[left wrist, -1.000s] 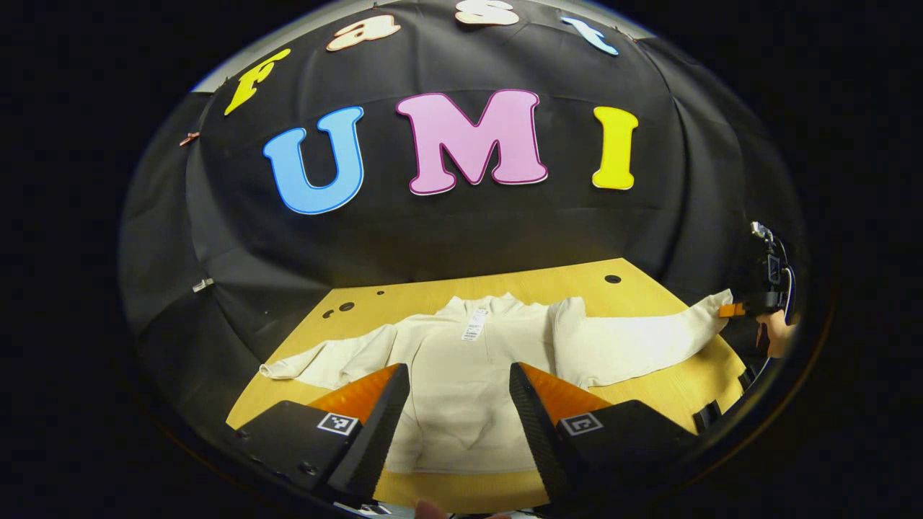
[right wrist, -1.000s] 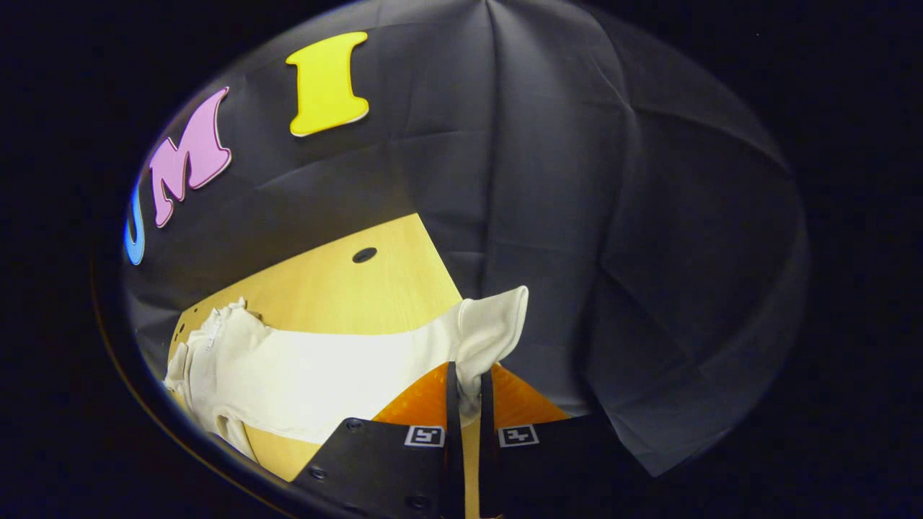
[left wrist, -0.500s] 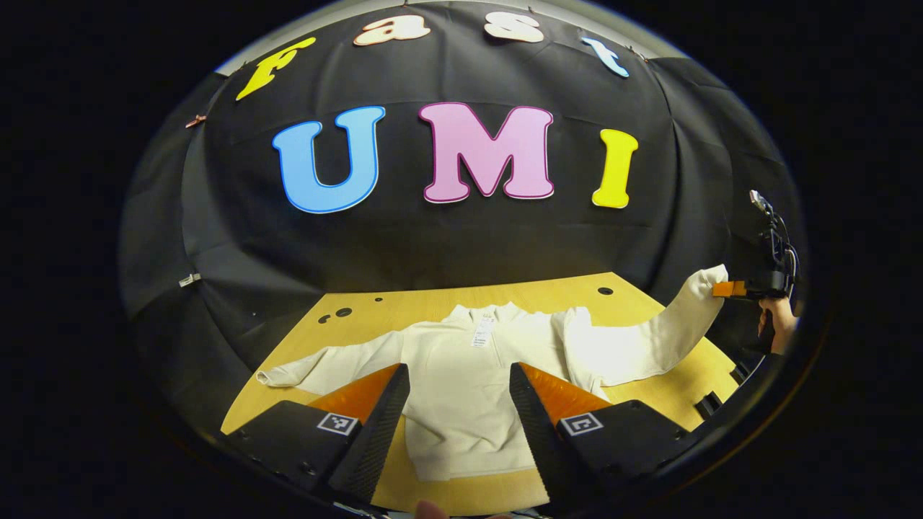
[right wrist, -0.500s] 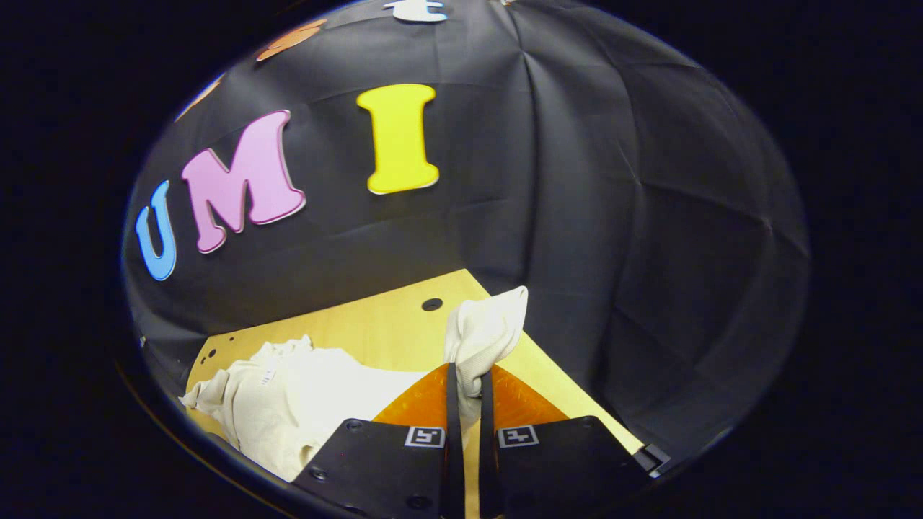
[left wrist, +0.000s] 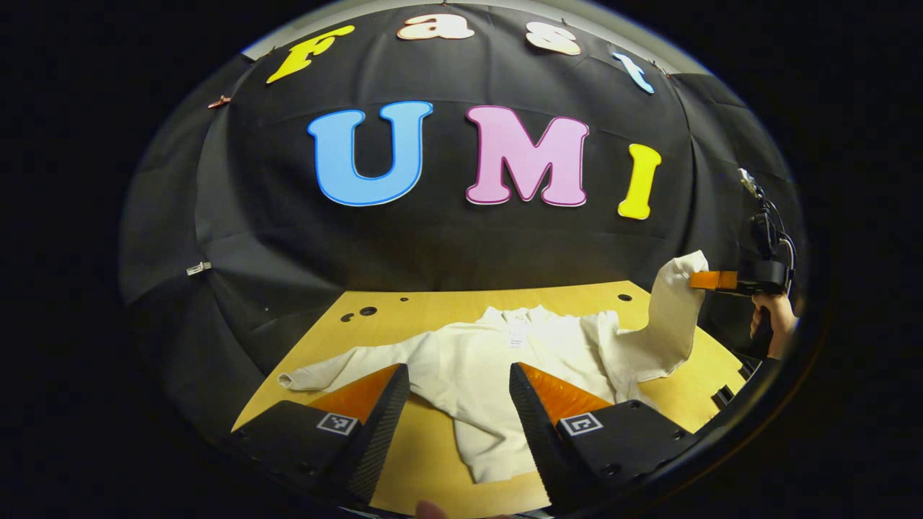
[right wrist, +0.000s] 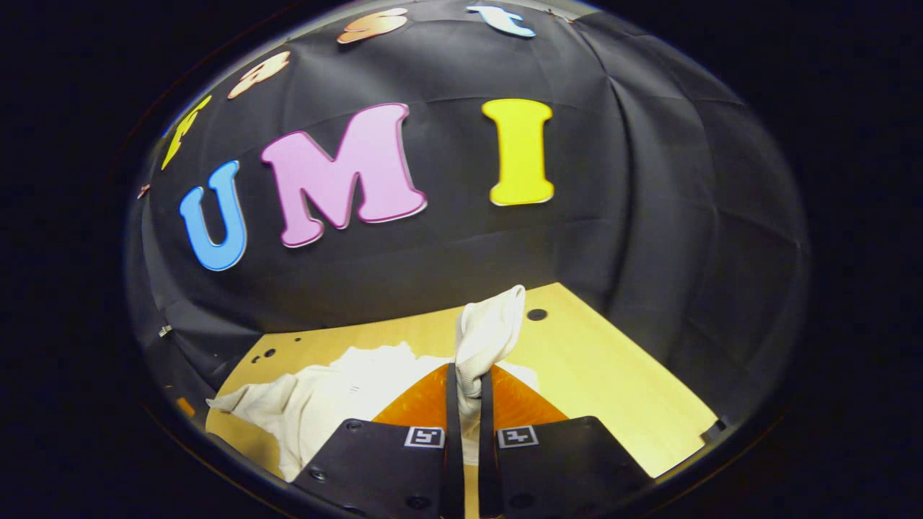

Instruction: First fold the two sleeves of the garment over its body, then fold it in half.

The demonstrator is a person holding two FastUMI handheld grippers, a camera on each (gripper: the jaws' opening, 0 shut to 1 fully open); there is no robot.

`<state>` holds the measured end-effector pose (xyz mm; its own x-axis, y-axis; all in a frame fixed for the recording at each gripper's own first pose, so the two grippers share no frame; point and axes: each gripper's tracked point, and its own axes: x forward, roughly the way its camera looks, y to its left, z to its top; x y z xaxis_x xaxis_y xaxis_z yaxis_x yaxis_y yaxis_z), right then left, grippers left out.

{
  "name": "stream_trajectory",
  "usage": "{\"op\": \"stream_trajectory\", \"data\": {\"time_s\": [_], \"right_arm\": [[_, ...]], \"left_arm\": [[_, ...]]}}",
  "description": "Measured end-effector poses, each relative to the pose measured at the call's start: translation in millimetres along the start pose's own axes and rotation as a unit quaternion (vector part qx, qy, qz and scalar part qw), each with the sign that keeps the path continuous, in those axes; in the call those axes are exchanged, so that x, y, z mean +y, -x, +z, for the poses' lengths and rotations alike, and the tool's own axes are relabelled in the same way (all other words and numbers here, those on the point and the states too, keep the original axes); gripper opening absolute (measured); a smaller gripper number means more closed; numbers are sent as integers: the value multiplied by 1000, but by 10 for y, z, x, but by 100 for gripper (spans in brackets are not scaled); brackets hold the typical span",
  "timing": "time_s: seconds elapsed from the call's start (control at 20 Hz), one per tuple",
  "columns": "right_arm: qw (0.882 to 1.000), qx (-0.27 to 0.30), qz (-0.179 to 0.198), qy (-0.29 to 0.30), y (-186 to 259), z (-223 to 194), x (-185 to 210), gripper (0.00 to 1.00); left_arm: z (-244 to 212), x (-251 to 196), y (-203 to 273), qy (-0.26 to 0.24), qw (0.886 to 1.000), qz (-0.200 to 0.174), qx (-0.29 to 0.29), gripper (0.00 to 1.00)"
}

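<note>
Right gripper (right wrist: 463,393): my fingers pinch the right sleeve's cuff (right wrist: 490,328), lifted clear of the wooden table (right wrist: 613,382). Left gripper (left wrist: 456,411): wide, empty, hovering over the cream sweater (left wrist: 497,360) lying flat. Step: first sleeve fold. Next, I judge, carry the cuff across the body.

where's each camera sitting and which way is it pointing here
Left gripper view: rides the open left gripper above the table's near edge, facing the spread white garment and back wall; the right gripper and its hand show at far right.
Right gripper view: rides the right gripper, shut on the lifted sleeve cuff, facing across the table toward the wall.
Shared: garment, raised sleeve, table.
</note>
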<state>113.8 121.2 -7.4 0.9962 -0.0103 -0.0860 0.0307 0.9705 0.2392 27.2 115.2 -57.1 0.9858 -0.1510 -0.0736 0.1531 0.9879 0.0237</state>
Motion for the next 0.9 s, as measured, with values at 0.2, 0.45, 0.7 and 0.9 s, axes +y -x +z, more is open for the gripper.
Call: {"op": "stream_trajectory", "data": {"time_s": [0.2,0.45,0.7,0.9], "right_arm": [[998,17,52,11,-239,-234,820,12],[993,75,90,18,-635,-919,1642,12],[983,147,102,27,-897,-1665,2077,12],[977,188,91,42,-1049,-2046,2141,12]], "left_arm": [[-83,369,21,10,1000,20,1,87],[-199,825,64,20,998,52,9,86],[-311,1204,118,20,996,83,18,86],[-396,1394,116,25,994,101,25,87]]}}
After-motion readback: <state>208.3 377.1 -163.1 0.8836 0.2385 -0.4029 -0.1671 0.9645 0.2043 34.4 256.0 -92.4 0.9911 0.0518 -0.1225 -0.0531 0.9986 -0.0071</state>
